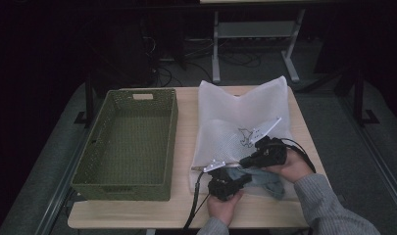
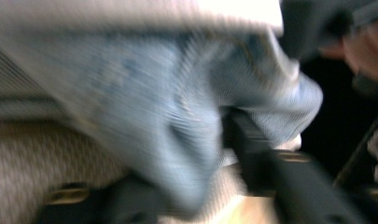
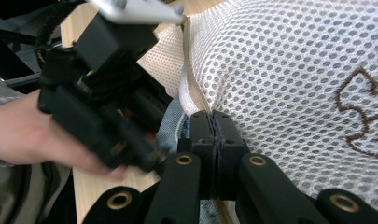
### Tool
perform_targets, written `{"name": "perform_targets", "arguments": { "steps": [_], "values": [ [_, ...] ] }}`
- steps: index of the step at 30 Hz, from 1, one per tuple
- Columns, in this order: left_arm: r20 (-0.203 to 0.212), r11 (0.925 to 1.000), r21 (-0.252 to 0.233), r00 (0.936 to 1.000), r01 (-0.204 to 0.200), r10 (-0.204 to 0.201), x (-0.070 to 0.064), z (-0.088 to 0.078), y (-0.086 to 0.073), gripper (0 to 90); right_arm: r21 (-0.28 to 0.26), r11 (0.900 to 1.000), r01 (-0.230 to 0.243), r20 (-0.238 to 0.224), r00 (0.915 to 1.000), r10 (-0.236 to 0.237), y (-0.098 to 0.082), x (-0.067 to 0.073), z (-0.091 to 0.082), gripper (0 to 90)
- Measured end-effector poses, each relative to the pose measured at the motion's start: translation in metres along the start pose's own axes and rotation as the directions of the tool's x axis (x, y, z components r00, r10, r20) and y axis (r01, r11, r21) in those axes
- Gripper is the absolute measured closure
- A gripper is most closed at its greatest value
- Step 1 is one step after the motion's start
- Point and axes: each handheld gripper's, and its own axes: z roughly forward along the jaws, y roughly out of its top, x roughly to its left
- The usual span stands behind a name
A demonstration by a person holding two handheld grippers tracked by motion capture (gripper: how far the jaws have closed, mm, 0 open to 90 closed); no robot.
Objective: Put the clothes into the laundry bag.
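Green basket (image 1: 127, 147) sat at desk (image 1: 184, 205) left, well apart from work. Left gripper (image 1: 234, 182) held blue cloth (image 1: 264, 180) between its fingers (image 2: 252, 149) (blur hid how firmly) at near edge of mesh bag (image 1: 235, 117). Right gripper (image 3: 214, 135), fingers pressed together on bag's opening hem, sat just right of it. Bag's long axis ran near to far; cloth lay at its near mouth.

Room: dim, background near black beyond the table (image 1: 186, 210).
Tabletop: lit softly from above, faint shadows.
Left gripper view: heavy motion blur, blue cloth (image 2: 177, 116) smeared, top edge blown out.
Right gripper view: bright, sharp mesh bag (image 3: 294, 70).
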Motion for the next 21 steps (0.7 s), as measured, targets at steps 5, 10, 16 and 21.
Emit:
{"name": "perform_targets", "arguments": {
  "steps": [5,10,16,21],
  "values": [
    [0.006,0.9962,-0.072,0.9988,0.05,-0.049,0.002,-0.002,0.01,83.0,-0.06,0.998,0.006,-0.016,0.9998,-0.007,0.003,0.007,-0.021,88.4],
    [-0.003,0.9929,-0.1,0.9979,0.064,-0.065,0.005,-0.001,0.01,82.3,-0.092,0.995,0.024,-0.008,0.9996,-0.025,0.002,0.015,-0.036,88.4],
    [-0.045,0.999,-0.032,0.9985,0.03,-0.031,0.005,-0.006,-0.004,58.2,0.024,0.999,-0.044,0.021,0.9988,0.044,-0.022,-0.006,0.0,88.0],
    [-0.043,0.9999,0.001,0.999,-0.01,0.01,-0.004,-0.014,-0.018,40.2,0.039,0.998,-0.048,0.009,0.9988,0.048,-0.023,-0.008,0.01,87.3]
  ]
}}
